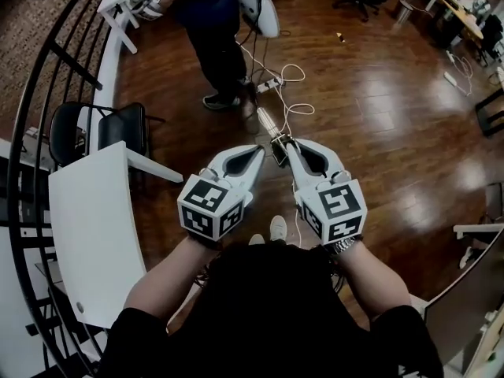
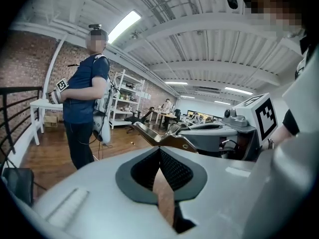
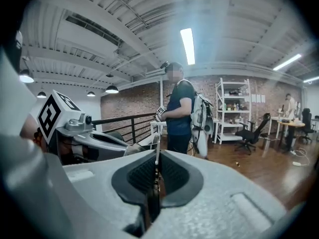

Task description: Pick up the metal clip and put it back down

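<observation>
Metal clip (image 1: 278, 151) in mid-air between converging tips: right gripper (image 1: 287, 145) clamped on its thin edge, left gripper (image 1: 263, 150) closed on its other side. Below, glossy wooden floor (image 1: 378, 93) with white cables (image 1: 288, 93). White table (image 1: 94, 227), black chair (image 1: 118, 128) and black railing (image 1: 31, 93) on left gripper's side. Person (image 1: 213, 30) stands beyond. Brick wall (image 3: 132, 103), white shelves (image 3: 232, 108).

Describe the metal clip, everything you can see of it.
The metal clip is small, made of bronze-brown sheet metal, with a rivet hole and a long flat arm angling up and away. It is off the floor, in the air in front of the person, pinched edge-on by the right gripper between its fingers. The left gripper has its shut tips right at the clip's lower edge; whether they pinch it is unclear.
</observation>
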`<state>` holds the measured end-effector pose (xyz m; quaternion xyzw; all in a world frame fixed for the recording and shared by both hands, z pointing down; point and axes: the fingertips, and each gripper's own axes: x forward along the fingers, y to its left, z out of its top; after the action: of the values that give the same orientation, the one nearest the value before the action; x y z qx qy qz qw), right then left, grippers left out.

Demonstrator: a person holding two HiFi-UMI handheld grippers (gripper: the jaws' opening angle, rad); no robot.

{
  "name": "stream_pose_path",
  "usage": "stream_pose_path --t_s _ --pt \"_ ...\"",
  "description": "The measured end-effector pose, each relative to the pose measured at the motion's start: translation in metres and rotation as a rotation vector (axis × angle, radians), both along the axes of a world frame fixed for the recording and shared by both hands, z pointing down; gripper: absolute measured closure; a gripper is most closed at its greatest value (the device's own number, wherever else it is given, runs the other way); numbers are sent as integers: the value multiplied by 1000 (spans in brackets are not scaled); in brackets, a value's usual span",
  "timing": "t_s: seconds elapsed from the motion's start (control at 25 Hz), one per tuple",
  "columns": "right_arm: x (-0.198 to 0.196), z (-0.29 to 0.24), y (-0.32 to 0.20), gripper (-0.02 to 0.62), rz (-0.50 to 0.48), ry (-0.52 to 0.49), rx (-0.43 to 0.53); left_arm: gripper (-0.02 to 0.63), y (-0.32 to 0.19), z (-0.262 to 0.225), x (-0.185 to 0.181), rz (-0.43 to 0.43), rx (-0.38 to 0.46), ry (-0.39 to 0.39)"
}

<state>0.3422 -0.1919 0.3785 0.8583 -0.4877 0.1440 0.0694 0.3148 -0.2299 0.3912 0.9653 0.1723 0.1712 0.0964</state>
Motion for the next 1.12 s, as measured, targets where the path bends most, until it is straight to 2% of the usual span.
stream_pose_path --t_s 0.24,0.52,0.84,1.12 --pt "-14 0 22 601 99 -11 -10 589 23 4 -12 102 -18 5" --pt "-15 -14 66 601 237 18 -20 589 64 -8 -8 242 -36 28" --pt "-16 -15 141 601 388 38 -2 589 140 -9 -4 397 -18 54" --pt "-11 -3 219 601 517 36 22 589 211 4 7 518 9 42"
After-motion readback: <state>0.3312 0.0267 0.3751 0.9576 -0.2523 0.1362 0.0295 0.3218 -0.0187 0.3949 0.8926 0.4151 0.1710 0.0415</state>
